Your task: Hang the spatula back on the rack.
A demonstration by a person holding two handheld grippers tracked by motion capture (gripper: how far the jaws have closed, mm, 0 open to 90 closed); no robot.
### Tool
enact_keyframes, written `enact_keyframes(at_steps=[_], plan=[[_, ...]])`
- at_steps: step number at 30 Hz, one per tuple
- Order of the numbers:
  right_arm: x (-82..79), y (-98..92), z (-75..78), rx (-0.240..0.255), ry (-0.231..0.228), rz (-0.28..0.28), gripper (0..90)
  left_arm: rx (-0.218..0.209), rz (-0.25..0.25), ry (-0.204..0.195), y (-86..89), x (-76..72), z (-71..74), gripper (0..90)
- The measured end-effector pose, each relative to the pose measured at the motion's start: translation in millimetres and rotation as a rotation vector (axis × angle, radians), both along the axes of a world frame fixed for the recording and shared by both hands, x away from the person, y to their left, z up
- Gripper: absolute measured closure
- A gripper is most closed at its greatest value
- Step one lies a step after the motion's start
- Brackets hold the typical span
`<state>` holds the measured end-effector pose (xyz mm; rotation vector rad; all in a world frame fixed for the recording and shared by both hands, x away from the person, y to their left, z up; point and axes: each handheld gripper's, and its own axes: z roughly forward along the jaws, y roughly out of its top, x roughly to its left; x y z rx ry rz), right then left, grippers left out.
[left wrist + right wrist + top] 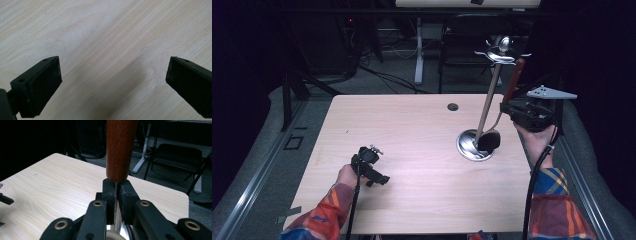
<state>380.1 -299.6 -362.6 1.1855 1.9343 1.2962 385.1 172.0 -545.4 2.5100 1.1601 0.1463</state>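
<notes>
- A light wooden table (412, 165) carries one utensil stand: one round metal base (469, 147) with one pale upright pole (488, 102) that rises, tilted a little, to a set of metal hooks (499, 52) at its top.
- One ladle is in play: its dark bowl (488, 141) sits low over the stand's base, its thin metal shank curves up toward the right gripper, and its reddish-brown wooden handle (515, 79) stands above that gripper, beside the pole.
- Two grippers are at work, one in each of the person's hands; both forearms wear plaid sleeves (324, 212) in red, orange and blue.
- The right gripper (528, 114), topped by one grey three-cornered plate (551, 93), is held at the table's right edge, just beside the stand. In the right gripper view its jaws are pressed nearly together on the ladle's thin metal shank (116, 195), directly below the round end of the wooden handle (120, 147).
- The left gripper (371, 162) rests low over the near-left part of the table, well apart from the stand. In the left gripper view its two black jaws are spread wide, with bare wood grain (107, 50) between them and nothing held.
- One dark round grommet hole (453, 106) marks the table's far edge.
- Behind the table, one dark chair (467, 42) and one white table leg (418, 50) stand on a grey floor.
</notes>
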Motion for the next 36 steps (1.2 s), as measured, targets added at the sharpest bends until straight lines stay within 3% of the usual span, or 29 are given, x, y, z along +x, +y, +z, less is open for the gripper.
enact_keyframes(at_steps=[9,22,32,36], plan=[[5.3,0.8,-0.2,0.004,0.011,0.007,83.5,-0.001,0.004,0.001,1.1,-0.6,-0.6,0.3],[5.1,0.1,-0.8,-0.009,0.003,-0.039,80.6,0.005,-0.004,-0.004,0.5,-1.4,1.0,0.3],[1.8,0.9,-2.1,-0.051,0.007,-0.054,68.0,0.005,-0.003,-0.007,0.2,-1.7,1.4,0.3],[-1.8,0.4,-5.0,-0.066,0.024,-0.057,48.7,0.004,-0.003,-0.008,0.2,-1.7,1.6,0.3]])
